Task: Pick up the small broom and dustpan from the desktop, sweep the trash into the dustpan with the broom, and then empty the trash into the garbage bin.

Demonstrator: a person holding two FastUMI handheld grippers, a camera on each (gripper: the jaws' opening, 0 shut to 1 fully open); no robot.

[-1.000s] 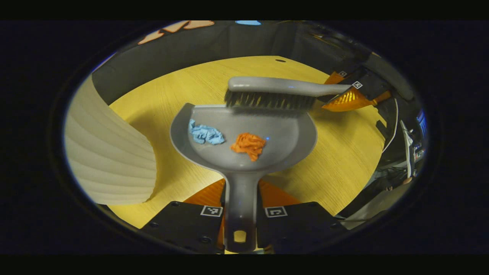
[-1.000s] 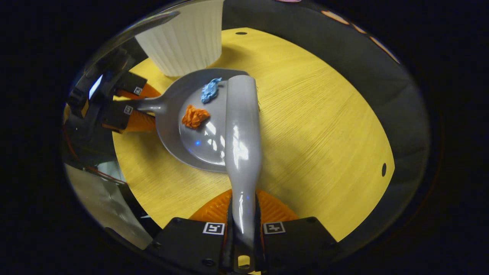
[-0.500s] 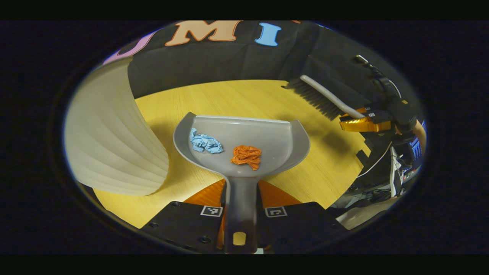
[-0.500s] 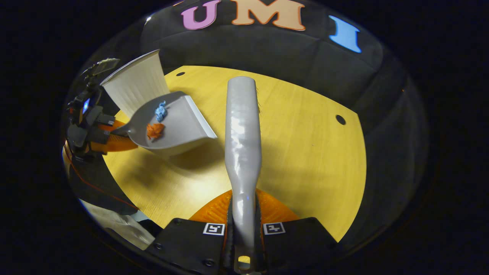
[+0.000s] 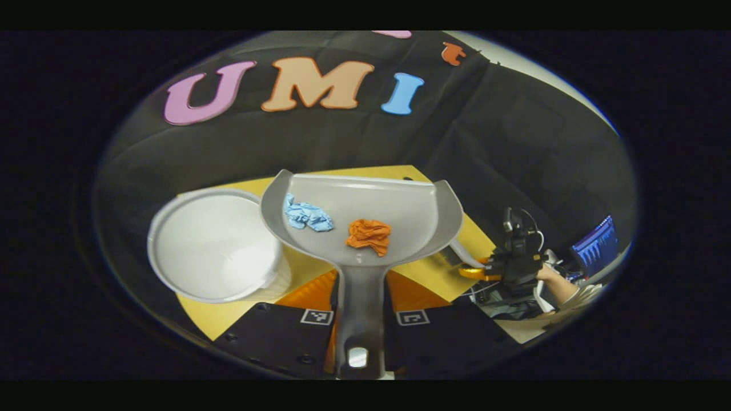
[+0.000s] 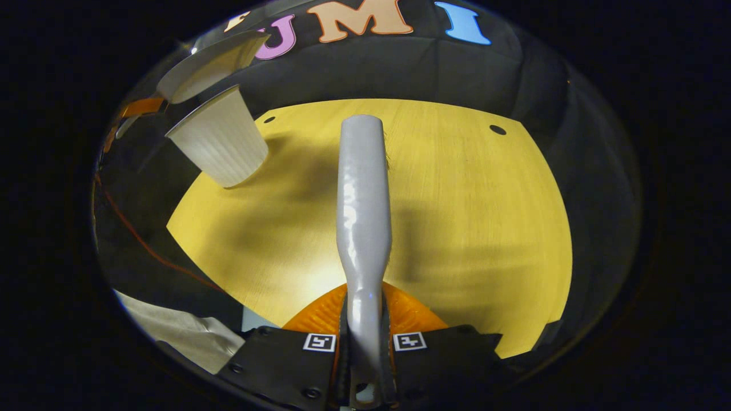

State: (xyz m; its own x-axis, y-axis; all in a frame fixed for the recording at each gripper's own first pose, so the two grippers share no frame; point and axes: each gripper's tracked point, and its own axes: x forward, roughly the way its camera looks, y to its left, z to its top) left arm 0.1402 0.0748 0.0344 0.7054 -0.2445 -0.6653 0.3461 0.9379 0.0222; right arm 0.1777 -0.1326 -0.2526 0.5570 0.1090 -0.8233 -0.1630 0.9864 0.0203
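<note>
**Dustpan lifted beside the bin, ready to tip**

Since a moment ago the dustpan (image 5: pixel 365 220) has risen off the desk (image 6: pixel 457 228) and now hangs just right of the white bin (image 5: pixel 214 245), whose open mouth shows from above in the left gripper view, while the broom (image 6: pixel 363 211) has drawn away to the right. The left gripper (image 5: pixel 361 319) pinches the dustpan's handle near its end, both fingers pressed against it. A blue paper wad (image 5: pixel 307 215) and an orange paper wad (image 5: pixel 369 235) lie in the pan, toward its near wall. The right gripper (image 6: pixel 364 342) clamps the broom's handle, its head held above the bare desk. The pan looks like light, stiff plastic, and smooth, so the crumpled wads should slide out readily once the lip dips. Judging by that, the hold at the handle serves well for a slow roll over the bin's rim; a quick tilt could send the light paper past it
</note>
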